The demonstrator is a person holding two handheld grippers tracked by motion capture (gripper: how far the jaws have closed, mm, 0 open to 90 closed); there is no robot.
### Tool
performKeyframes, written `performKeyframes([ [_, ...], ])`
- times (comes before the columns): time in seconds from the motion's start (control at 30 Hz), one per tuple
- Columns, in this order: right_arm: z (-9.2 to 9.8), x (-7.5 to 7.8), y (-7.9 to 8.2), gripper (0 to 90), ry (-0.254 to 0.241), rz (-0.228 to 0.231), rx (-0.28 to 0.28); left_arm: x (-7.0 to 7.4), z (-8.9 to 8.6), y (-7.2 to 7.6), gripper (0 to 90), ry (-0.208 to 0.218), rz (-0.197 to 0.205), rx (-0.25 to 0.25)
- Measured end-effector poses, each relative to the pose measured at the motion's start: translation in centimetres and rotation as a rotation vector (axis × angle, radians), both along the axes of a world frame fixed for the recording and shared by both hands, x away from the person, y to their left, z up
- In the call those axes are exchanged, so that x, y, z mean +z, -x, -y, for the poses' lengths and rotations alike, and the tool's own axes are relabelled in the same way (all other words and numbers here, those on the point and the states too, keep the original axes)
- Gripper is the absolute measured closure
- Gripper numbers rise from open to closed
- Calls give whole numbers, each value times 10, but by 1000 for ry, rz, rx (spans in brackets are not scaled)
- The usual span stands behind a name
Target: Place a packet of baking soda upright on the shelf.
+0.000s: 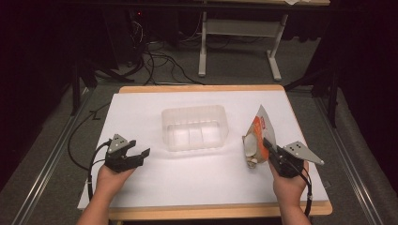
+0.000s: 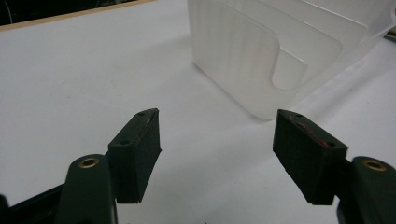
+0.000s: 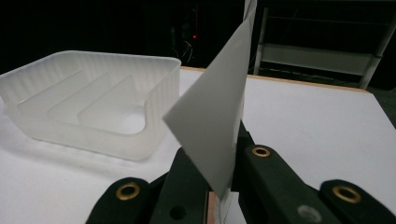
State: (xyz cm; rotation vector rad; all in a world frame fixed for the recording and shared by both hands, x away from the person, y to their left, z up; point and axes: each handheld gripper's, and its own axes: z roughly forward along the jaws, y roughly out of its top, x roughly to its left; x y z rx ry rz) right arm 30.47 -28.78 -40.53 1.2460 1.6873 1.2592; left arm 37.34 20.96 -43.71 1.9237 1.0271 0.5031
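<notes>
A translucent plastic tub (image 1: 195, 127) with inner dividers stands at the middle of the white table top (image 1: 197, 187). At the right, my right gripper (image 1: 271, 149) is shut on an orange and white snack packet (image 1: 257, 136), which stands up from its jaws. In the right gripper view the packet (image 3: 219, 121) rises between the closed jaws, with the tub (image 3: 93, 112) to its left. My left gripper (image 1: 136, 154) stands open at the left, a little off the tub. In the left gripper view nothing lies between the fingers (image 2: 137, 149), and the tub (image 2: 280, 51) is ahead to the right.
The table's wooden edge (image 1: 211, 211) runs along the front. Behind the table, cables (image 1: 159, 61) lie on the floor beside a white desk frame (image 1: 244, 42). A black cable (image 1: 80, 136) trails off the table's left side.
</notes>
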Motion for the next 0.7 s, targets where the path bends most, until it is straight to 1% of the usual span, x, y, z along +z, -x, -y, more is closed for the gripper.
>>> performKeyframes([
  [0.1,1,3,1,900,5,6,6,0,0,0,324,-1,-1,0],
  [0.17,2,6,3,900,-6,15,7,0,0,0,324,0,1,1],
  [0.23,2,8,3,900,-2,19,8,0,0,0,324,1,2,2],
  [0.37,6,14,7,900,-3,42,1,0,0,0,324,0,2,1],
  [0.5,7,17,9,900,4,52,-1,0,0,0,324,0,5,1],
  [0.67,6,26,12,900,-14,74,5,1,-2,0,324,12,13,8],
  [0.7,4,31,12,900,-12,84,12,2,-3,1,324,14,15,8],
])
